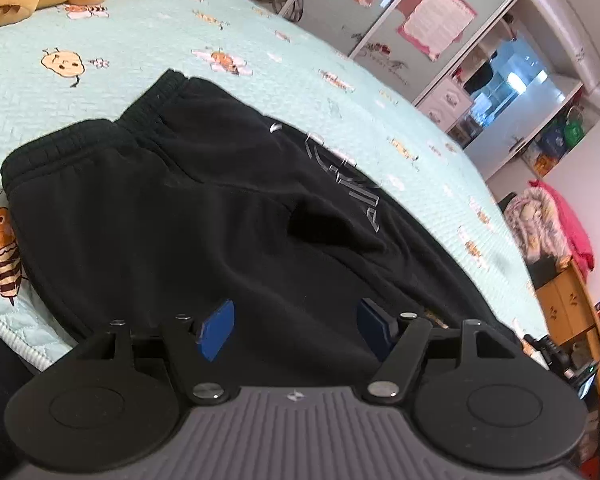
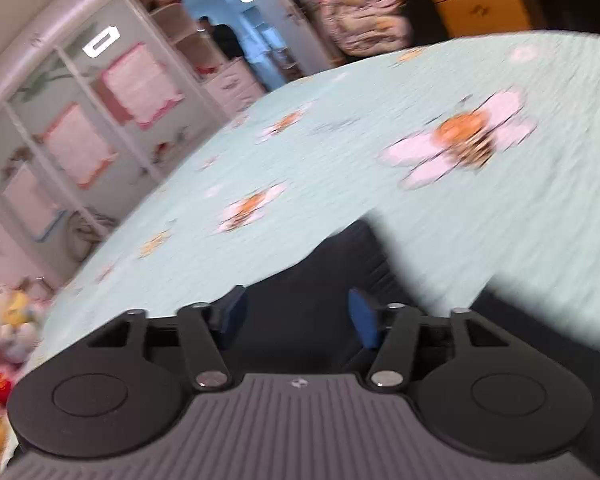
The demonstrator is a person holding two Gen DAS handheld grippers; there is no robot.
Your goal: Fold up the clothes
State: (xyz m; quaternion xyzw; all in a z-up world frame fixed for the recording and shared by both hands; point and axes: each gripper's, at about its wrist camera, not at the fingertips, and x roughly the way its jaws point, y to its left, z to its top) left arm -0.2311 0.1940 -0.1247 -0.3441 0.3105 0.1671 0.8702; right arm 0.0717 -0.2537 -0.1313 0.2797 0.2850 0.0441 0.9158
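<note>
Black sweatpants point(image 1: 204, 208) lie rumpled on the bee quilt point(image 1: 148, 40), both your left gripper point(image 1: 296, 326) and right gripper point(image 2: 298, 318) released, empty. Smooth the legs flat first, then grab the hem.

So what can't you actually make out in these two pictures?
- Left wrist view: the near end of the black trousers is hidden behind the gripper body.
- Left wrist view: the lettering on the trousers is creased and partly folded under.
- Right wrist view: motion blur smears the bedspread; the dark cloth near the fingers cannot be identified.
</note>
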